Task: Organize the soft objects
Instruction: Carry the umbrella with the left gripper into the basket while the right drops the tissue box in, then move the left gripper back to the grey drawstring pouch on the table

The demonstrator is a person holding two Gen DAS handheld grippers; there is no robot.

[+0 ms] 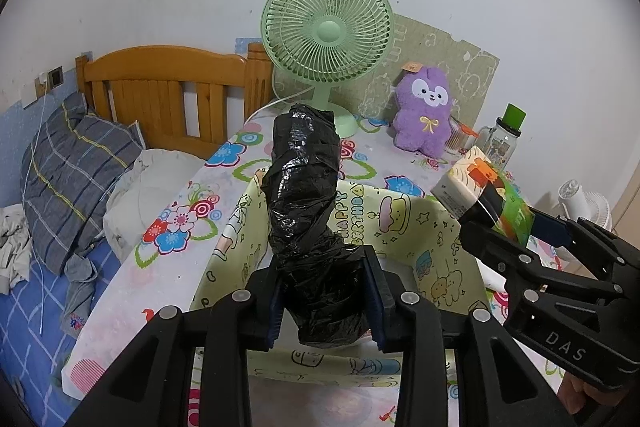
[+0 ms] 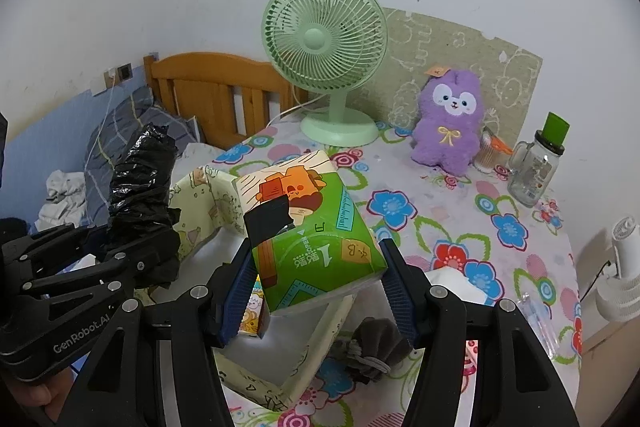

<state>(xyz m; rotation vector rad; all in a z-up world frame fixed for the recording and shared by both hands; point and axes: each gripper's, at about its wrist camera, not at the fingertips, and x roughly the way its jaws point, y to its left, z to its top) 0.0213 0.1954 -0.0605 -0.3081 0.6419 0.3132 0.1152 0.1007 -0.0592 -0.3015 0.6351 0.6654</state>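
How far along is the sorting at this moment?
Midway, it seems. Something colourful already lies in the box. In hand: the left claw grips a black bag roll and the right claw a tissue pack, both above the box. Left: the plush, grey pouch and white tissues on the table.

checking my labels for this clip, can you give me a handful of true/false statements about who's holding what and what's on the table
1. The left gripper is shut on the black plastic bag roll. True.
2. The right gripper is empty. False: it is clamped on the tissue pack.
3. The purple plush lies inside the storage box. False: it sits upright on the table by the wall, behind the box.
4. The green fan stands on the flowered tablecloth. True.
5. The glass jar has a green cap. True.
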